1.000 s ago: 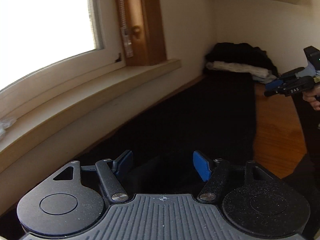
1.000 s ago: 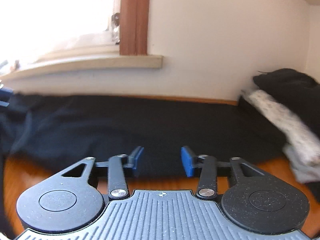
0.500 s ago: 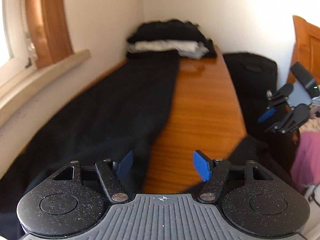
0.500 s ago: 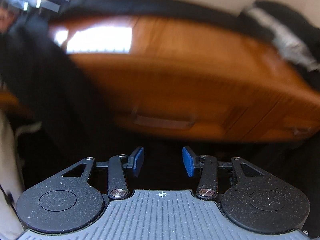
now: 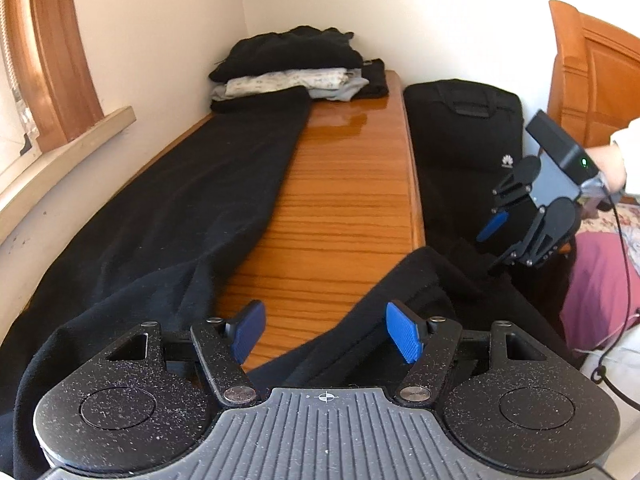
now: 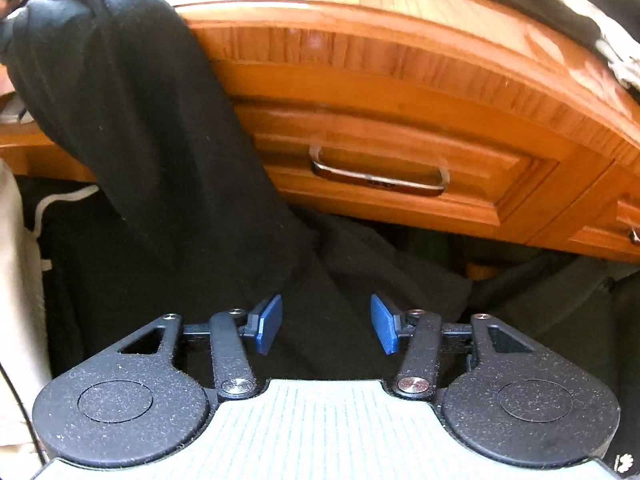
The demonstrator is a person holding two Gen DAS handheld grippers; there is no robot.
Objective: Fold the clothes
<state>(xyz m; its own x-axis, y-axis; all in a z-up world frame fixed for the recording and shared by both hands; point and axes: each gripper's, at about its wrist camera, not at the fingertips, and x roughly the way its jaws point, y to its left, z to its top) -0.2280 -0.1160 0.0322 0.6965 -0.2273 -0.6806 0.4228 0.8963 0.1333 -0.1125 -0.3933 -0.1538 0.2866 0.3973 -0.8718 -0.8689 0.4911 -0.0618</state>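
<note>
We have black trousers (image 5: 192,216) spread on the table (image 5: 344,200). One leg runs long and flat along the wall side, away from our left gripper (image 5: 326,332) toward the far corner. The other leg (image 5: 404,292) slides off the front edge and hangs down past the drawer (image 6: 400,160). That is the relation that matters: the hanging leg's long axis runs down and off the table, at an angle to the flat one.

Our right gripper (image 6: 326,324) is below the table's edge, facing the drawer front, with the hanging leg (image 6: 160,140) right ahead of its pads. It is clearly the nearer one to that leg. Our left gripper sits over the near end, where the two legs part. Both grippers are spread apart with nothing between the pads.

We judge that the hanging leg wants bringing up beside or onto the flat one, with the right gripper best placed for it.

At the far corner lies a stack (image 5: 296,68) of folded clothes, touching the flat leg's end. No containers hold clothes; a black bag (image 5: 464,136) stands beside the table.
</note>
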